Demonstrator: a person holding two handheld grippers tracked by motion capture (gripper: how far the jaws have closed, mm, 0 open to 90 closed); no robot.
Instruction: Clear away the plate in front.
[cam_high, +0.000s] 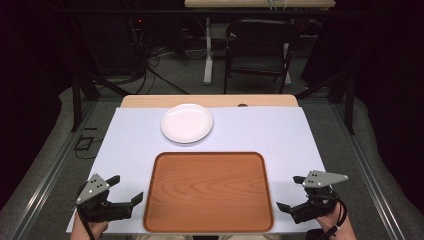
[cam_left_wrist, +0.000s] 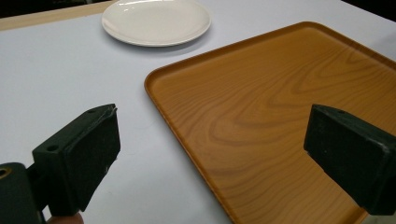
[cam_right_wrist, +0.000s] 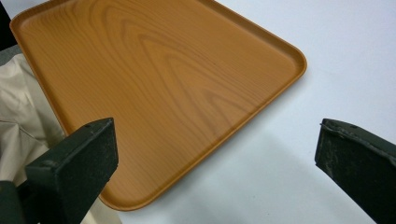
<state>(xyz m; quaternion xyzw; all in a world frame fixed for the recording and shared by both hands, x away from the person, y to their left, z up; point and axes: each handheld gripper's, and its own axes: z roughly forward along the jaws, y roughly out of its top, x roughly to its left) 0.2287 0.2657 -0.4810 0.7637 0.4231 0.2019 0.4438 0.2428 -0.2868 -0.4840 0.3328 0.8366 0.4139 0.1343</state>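
From the high view, I see the rectangular wood-grain brown tray (cam_high: 208, 192) lying flat on the white table cover (cam_high: 125, 135), near my edge. The round white ceramic plate (cam_high: 187, 123) sits just beyond the tray's far rim, apart from it. My left gripper (cam_high: 125, 189) hovers just beside the tray's left edge with jaws spread; my right gripper (cam_high: 291, 193) sits beside the right edge, likewise spread and holding nothing.

In the left gripper view, the black jaws stand wide apart, the tray's near-left corner between them, the plate farther off.

In the right gripper view, the jaws gape over the tray's corner and bare cover.
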